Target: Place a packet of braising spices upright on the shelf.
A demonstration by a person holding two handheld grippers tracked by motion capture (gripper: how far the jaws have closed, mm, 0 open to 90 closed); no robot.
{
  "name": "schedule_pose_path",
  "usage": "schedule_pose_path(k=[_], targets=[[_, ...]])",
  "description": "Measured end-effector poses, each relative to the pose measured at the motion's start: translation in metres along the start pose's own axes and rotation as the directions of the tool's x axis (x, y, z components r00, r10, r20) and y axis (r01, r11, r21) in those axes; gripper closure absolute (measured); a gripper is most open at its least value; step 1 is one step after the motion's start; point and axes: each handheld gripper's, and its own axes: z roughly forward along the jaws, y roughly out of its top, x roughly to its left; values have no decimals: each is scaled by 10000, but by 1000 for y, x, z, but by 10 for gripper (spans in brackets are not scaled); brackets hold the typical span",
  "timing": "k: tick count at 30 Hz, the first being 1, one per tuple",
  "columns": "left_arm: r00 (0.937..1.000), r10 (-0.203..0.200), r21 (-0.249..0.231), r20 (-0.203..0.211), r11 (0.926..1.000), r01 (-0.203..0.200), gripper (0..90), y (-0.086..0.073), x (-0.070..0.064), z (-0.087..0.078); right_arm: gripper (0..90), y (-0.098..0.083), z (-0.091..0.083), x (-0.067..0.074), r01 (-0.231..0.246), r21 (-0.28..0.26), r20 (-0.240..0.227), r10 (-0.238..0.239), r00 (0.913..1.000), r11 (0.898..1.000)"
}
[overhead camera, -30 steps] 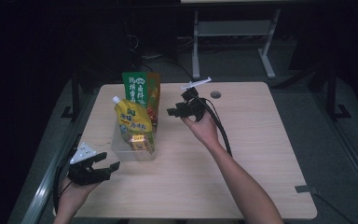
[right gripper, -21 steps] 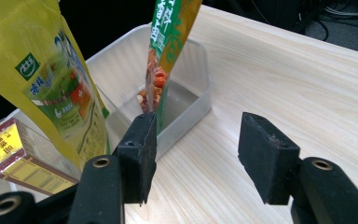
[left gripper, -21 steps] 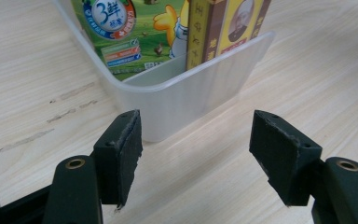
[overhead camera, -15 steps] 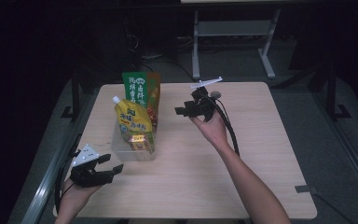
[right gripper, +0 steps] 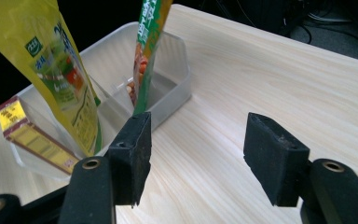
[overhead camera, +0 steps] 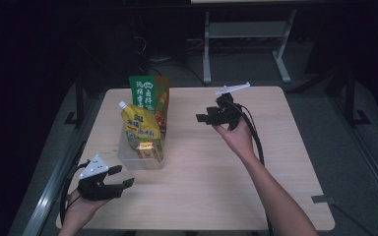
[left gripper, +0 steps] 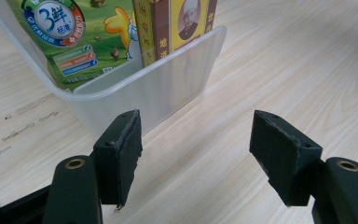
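A clear plastic bin (overhead camera: 128, 160) stands at the left of the wooden table (overhead camera: 275, 147). In it stand a yellow spout pouch (overhead camera: 139, 125), a tall green packet (overhead camera: 148, 93) and a small brown and yellow box (overhead camera: 146, 146). My left gripper (overhead camera: 122, 177) rests near the front left corner, open and empty, just short of the bin's wall (left gripper: 168, 84). My right gripper (overhead camera: 204, 116) hovers to the right of the bin, pointing back at it. Its jaws have just been opening and nothing is between them. Past them I see the bin (right gripper: 179, 86), the pouch (right gripper: 51, 70) and the packet (right gripper: 147, 46).
Bare wood lies to the right of and in front of the bin. A grey metal stand (overhead camera: 246, 34) sits on the dark floor beyond the table's far edge. A cable (overhead camera: 256, 142) trails along my right forearm.
My right gripper has drawn away from the bin toward the right, and its jaws stand wider. The left gripper has stayed where it was.
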Motion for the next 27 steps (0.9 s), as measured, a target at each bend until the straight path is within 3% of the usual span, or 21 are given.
schedule_pose_path(k=[12,26,27], targets=[[10000,33,-19,32,10000,-33,327,0,-1,3,394,-12,-27,-10,-135,4,316,135,9994,9999],[9996,174,48,211,9998,-175,327,0,-4,6,378,-35,-48,-20,-658,86,330,655,9973,9978],[9996,176,27,225,9998,-176,327,0,-4,6,375,-37,-48,-21,-527,13,345,526,9980,9986]])
